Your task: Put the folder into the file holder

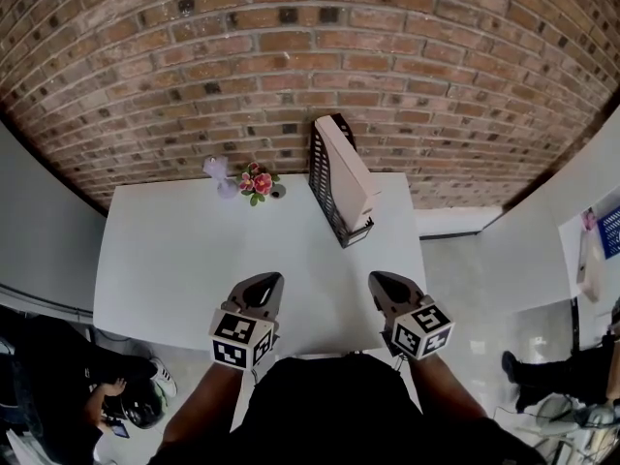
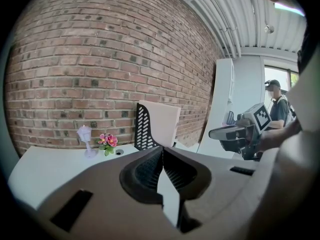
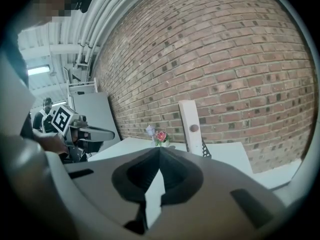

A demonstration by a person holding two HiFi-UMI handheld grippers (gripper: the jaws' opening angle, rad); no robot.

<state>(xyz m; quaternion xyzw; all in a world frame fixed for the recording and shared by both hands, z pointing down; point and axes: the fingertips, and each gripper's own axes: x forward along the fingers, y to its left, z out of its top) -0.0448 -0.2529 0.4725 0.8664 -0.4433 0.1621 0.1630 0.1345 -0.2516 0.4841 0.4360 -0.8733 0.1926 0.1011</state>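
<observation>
A cream folder [image 1: 346,174] stands upright inside the black mesh file holder [image 1: 326,190] at the back right of the white table [image 1: 174,250]. The left gripper view shows the folder [image 2: 161,125] in the holder [image 2: 142,129]; the right gripper view shows the folder's spine [image 3: 191,128] edge-on. My left gripper [image 1: 270,281] is shut and empty over the table's near edge. My right gripper [image 1: 378,281] hangs beside it, shut and empty too. Both are well short of the holder.
A small pot of pink flowers [image 1: 259,183] and a little white lamp figure [image 1: 219,174] stand at the table's back edge against the brick wall. People stand off to both sides on the floor.
</observation>
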